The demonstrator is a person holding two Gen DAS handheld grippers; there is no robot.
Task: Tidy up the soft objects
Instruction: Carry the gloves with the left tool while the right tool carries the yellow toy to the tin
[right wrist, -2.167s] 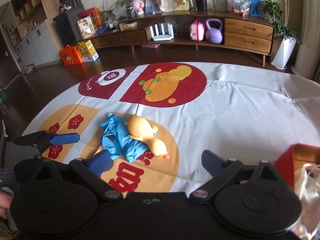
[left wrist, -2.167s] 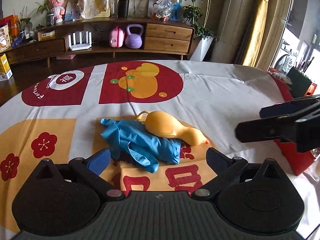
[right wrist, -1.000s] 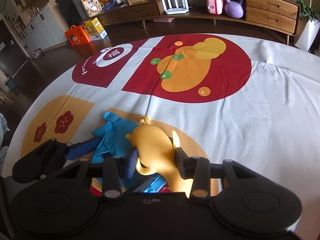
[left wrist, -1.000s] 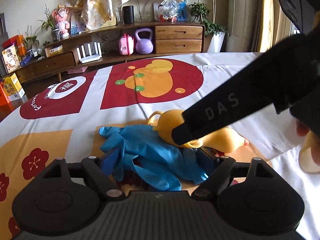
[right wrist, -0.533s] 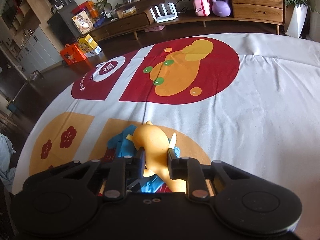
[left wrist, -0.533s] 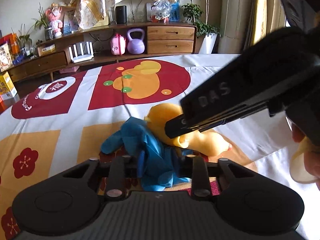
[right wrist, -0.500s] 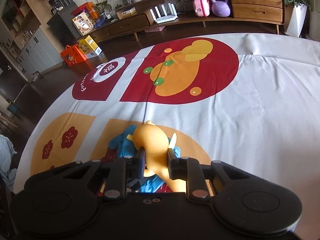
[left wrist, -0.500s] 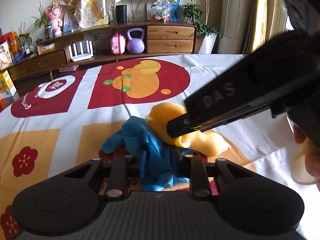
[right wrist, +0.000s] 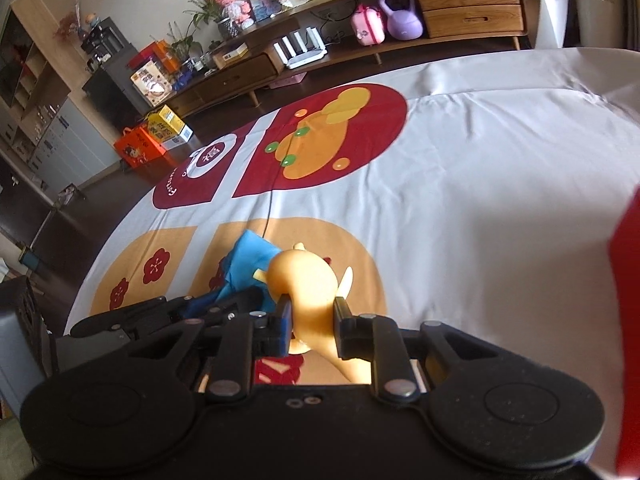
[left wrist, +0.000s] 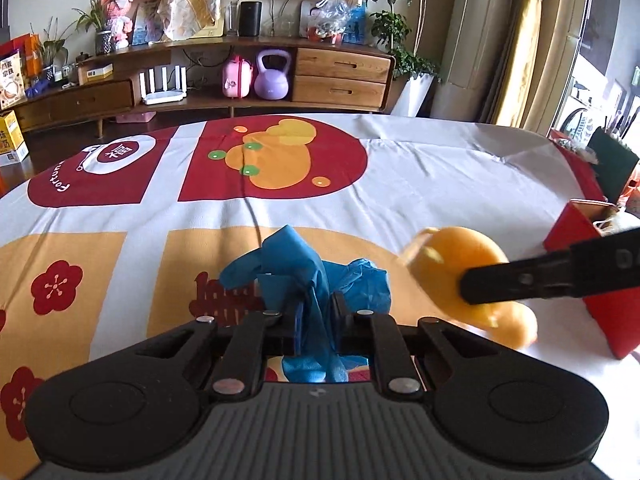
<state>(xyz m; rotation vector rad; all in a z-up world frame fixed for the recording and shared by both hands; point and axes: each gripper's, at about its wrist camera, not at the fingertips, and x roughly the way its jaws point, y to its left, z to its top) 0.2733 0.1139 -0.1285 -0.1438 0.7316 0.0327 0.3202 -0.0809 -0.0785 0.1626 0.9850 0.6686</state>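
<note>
My left gripper (left wrist: 314, 316) is shut on the crumpled blue gloves (left wrist: 308, 276), which bunch up between its fingers just above the patterned tablecloth (left wrist: 420, 184). My right gripper (right wrist: 311, 320) is shut on the yellow rubber duck toy (right wrist: 306, 280) and holds it lifted off the cloth. In the left wrist view the duck (left wrist: 452, 260) hangs to the right of the gloves, pinched by the right gripper's black finger (left wrist: 552, 276). The gloves (right wrist: 248, 264) show to the left of the duck in the right wrist view.
A red box (left wrist: 580, 240) stands at the table's right edge, close to the duck; its red side (right wrist: 628, 320) fills the right edge of the right wrist view. A wooden sideboard (left wrist: 240, 80) with a purple kettlebell (left wrist: 273, 76) lies beyond the table.
Both grippers closed on their objects about a second ago. The right gripper has since lifted the duck off the gloves and carried it right, toward the red box. The left still holds the gloves.
</note>
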